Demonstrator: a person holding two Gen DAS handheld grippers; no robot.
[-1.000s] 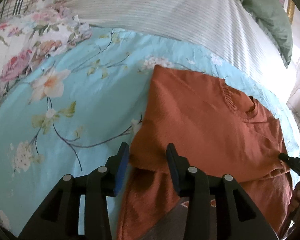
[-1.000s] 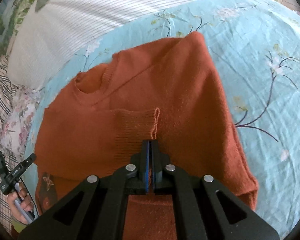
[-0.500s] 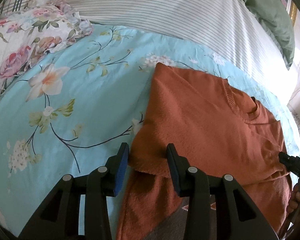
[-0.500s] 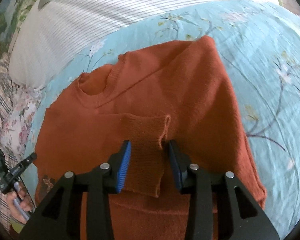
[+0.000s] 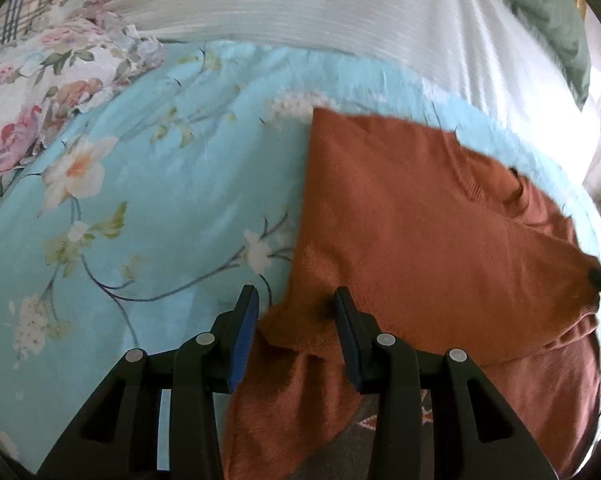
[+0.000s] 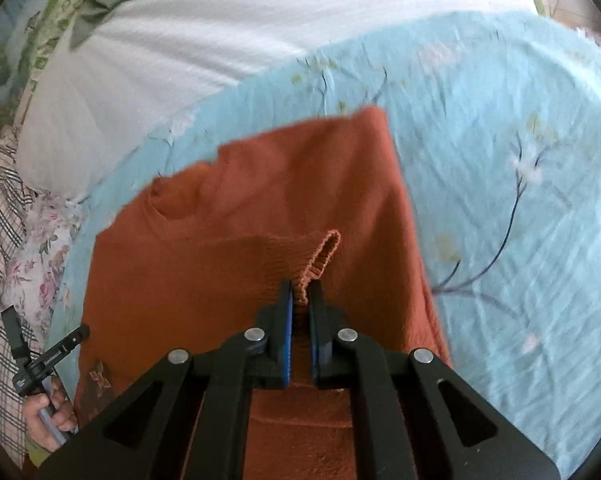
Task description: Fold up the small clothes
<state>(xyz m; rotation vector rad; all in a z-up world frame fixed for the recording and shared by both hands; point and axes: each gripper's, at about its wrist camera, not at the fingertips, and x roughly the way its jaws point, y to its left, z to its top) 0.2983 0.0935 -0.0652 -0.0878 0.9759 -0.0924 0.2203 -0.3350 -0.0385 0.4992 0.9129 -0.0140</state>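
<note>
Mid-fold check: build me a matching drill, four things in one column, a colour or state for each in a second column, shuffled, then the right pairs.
Things:
1. sweater
2. bedsheet
3. ribbed cuff
4. left gripper

States:
A. light blue with flowers
B. nipped between the closing jaws of the right gripper
C. jaws apart, straddling a folded edge
D. rust orange, lying on the bed

Pairs: 1-D, 2-A, 3-B, 4-C

Fuzzy matt knit sweater [image 5: 420, 240] with ribbed cuff [image 6: 312, 256] on smooth, faintly creased cotton-like sheet [image 5: 160, 200].
</note>
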